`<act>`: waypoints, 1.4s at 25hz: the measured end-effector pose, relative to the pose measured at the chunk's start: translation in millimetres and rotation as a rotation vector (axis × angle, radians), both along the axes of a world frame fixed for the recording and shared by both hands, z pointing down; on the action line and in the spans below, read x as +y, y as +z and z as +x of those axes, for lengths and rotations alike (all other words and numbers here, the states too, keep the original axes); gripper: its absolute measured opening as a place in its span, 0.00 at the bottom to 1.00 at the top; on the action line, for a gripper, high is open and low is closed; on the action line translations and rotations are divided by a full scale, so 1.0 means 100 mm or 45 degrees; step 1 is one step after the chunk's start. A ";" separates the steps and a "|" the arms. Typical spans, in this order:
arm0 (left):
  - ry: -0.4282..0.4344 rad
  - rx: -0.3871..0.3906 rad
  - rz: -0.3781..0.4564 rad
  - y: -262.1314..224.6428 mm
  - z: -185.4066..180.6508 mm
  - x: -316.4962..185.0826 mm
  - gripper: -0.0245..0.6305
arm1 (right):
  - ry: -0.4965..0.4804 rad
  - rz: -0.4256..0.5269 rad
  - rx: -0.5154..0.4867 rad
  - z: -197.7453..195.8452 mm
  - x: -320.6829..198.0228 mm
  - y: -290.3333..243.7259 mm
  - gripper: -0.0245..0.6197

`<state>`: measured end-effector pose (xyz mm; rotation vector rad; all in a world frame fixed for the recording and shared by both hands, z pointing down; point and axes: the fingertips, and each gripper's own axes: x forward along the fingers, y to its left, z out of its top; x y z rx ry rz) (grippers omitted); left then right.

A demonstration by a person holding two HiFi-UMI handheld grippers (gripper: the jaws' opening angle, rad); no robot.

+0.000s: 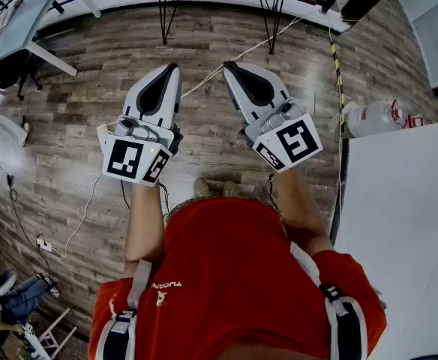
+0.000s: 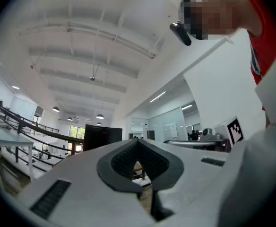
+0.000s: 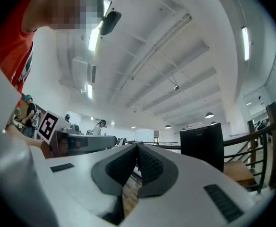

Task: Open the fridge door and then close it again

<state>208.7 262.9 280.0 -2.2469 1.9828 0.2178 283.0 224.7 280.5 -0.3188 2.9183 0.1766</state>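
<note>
Both grippers are held side by side in front of the person, above the wooden floor. My left gripper [image 1: 174,67] is shut with nothing between its jaws, and so is my right gripper [image 1: 227,65]. Their tips point toward a wooden table with thin metal legs [image 1: 268,10] at the far edge of the head view. A black box-like cabinet [image 2: 102,136], possibly the fridge, stands ahead beyond the shut left gripper [image 2: 138,142]. The same black cabinet [image 3: 202,143] shows to the right of the shut right gripper [image 3: 137,146]. Neither gripper touches it.
A white table [image 1: 406,223] fills the right side, with a spray bottle [image 1: 373,117] at its far corner. A light cable [image 1: 204,81] runs across the floor under the grippers. A desk [image 1: 24,13] stands at the upper left; bags and a power strip [image 1: 43,244] lie at the left.
</note>
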 end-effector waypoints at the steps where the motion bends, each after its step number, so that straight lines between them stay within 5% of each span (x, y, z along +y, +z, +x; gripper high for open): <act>1: 0.001 0.001 0.001 0.00 -0.03 0.00 0.05 | 0.002 0.000 0.003 -0.04 0.00 0.00 0.08; 22: 0.022 0.033 0.024 0.16 -1.07 0.17 0.05 | 0.022 -0.001 0.003 -0.99 0.08 0.09 0.08; 35: -0.033 0.035 0.020 0.18 -2.05 -0.86 0.05 | -0.009 0.043 -0.013 -1.91 -1.01 0.11 0.08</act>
